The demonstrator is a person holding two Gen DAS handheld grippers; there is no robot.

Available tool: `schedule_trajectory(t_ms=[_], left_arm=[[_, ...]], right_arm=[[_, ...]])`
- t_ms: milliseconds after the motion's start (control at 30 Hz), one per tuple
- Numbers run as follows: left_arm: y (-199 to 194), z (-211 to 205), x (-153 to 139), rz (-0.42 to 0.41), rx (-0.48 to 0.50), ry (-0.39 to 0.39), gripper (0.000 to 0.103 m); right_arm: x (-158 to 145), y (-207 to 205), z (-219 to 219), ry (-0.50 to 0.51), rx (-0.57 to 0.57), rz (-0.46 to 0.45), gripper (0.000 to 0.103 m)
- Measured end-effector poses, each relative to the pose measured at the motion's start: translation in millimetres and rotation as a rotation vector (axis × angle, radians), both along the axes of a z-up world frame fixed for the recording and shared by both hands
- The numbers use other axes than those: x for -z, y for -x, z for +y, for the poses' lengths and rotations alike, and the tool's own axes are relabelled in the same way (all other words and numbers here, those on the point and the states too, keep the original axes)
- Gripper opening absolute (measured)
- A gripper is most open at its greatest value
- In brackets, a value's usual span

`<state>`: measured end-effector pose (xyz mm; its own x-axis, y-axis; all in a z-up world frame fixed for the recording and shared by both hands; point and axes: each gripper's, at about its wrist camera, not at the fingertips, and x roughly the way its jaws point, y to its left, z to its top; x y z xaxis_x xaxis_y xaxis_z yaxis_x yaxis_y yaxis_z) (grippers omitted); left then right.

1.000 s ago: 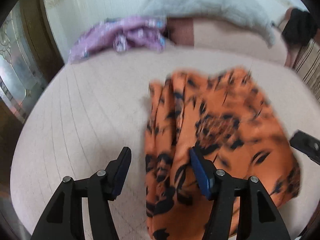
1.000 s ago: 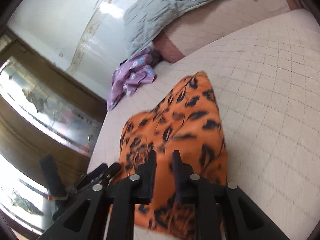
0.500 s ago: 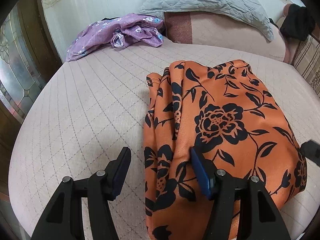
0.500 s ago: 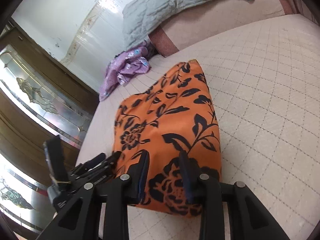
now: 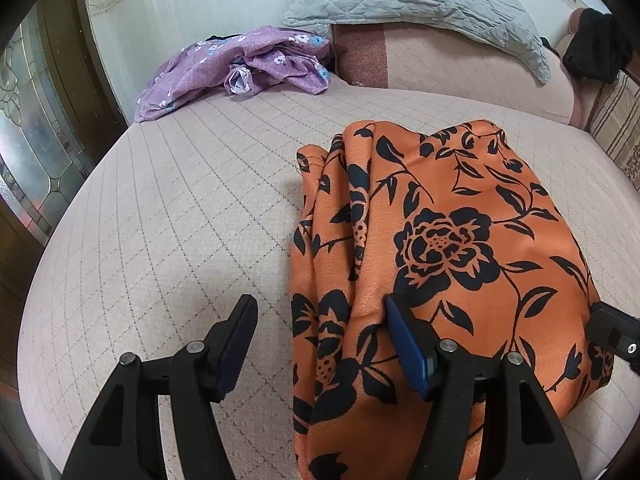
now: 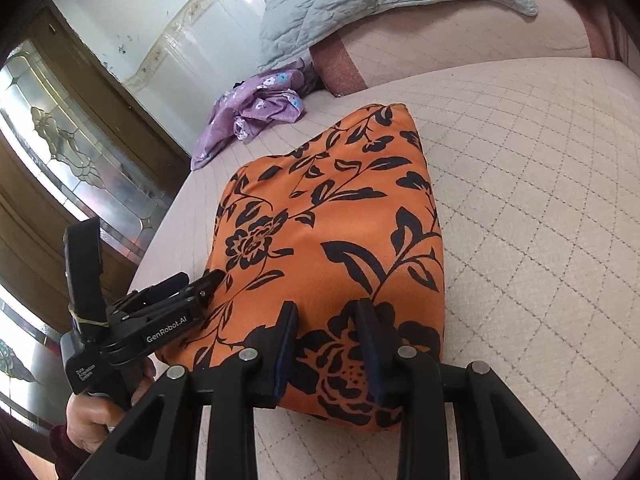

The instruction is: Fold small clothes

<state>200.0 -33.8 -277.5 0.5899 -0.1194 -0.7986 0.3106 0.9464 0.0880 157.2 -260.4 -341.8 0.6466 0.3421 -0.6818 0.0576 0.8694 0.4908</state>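
Note:
An orange garment with black flowers (image 5: 440,240) lies folded into a thick rectangle on the quilted beige bed (image 5: 180,200). My left gripper (image 5: 320,304) straddles its bunched left edge: one finger is over bare bed, the other rests on the cloth. Its jaws are opening and the pads do not press. In the right wrist view the garment (image 6: 332,208) lies flat. My right gripper (image 6: 327,306) hovers at its near edge, jaws apart over the cloth without pinching it. The left gripper (image 6: 200,280) shows at the garment's left side, held by a hand (image 6: 92,416).
A crumpled purple floral garment (image 5: 240,64) lies at the bed's far left corner. A grey quilted pillow (image 5: 420,0) rests on the bolster behind. Something black (image 5: 596,44) sits at the far right. A wooden door with patterned glass (image 6: 80,152) stands left of the bed.
The right gripper's jaws have widened and it has shifted to the garment's near edge. The garment has settled flat and still. The left gripper stays put, jaws a little wider.

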Motion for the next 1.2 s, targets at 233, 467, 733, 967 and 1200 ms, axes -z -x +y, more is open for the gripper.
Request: schedule_trajectory(t_ms=[233,467,733,967,1200], left_arm=[[0,0,0,0.004,0.001,0.007,0.068],[-1,1,1,0.006,0.0,0.008,0.069],[-2,4,0,0.009,-0.002,0.015,0.07],[-4,16,-14,0.04,-0.01,0.09,0.07],[-10,45,-27,0.059,-0.079,0.213,0.07]], right_arm=[[-7,7,-5,-0.038,0.01,-0.003,0.034],[4,8,6,0.027,-0.02,-0.033,0.035],[5,8,-1,-0.018,-0.019,-0.034,0.035],[-14,4,-27,-0.112,0.025,-0.01,0.053],[-31,11,-45,-0.143,0.097,-0.09,0.068]])
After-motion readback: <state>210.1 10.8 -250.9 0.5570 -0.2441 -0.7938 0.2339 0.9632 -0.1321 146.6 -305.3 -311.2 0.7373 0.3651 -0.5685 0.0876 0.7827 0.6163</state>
